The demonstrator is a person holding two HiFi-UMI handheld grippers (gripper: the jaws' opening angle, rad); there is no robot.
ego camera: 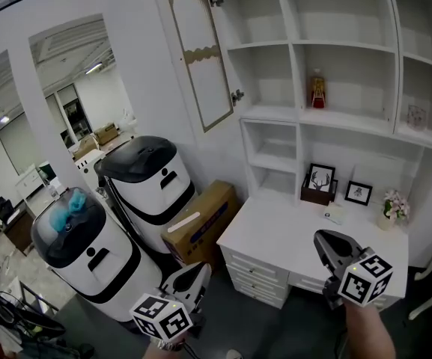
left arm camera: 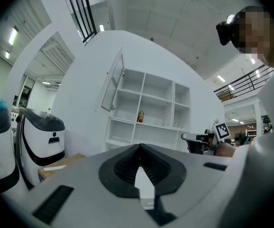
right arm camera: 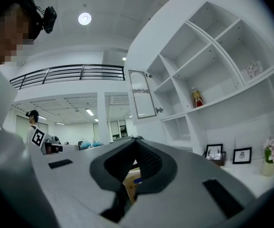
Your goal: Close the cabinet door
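The cabinet door [ego camera: 201,58], a glass panel in a white and gold frame, stands swung open at the upper left of the white shelf unit [ego camera: 335,47], its small knob [ego camera: 237,95] on the free edge. It also shows far off in the left gripper view as the door [left arm camera: 113,82] and in the right gripper view as the door [right arm camera: 142,94]. My left gripper [ego camera: 193,279] is low in front of the desk, shut and empty, its jaws [left arm camera: 139,146] meeting at the tip. My right gripper [ego camera: 328,247] hovers over the desk's front, shut [right arm camera: 136,139] on nothing. Both are well below the door.
Two white and black machines [ego camera: 152,182] [ego camera: 88,245] stand left of the shelves, with a cardboard box [ego camera: 201,223] between them and the white desk [ego camera: 275,234]. A bottle [ego camera: 317,90] sits on a shelf; picture frames [ego camera: 321,178] and a flower vase [ego camera: 392,208] are on the desk.
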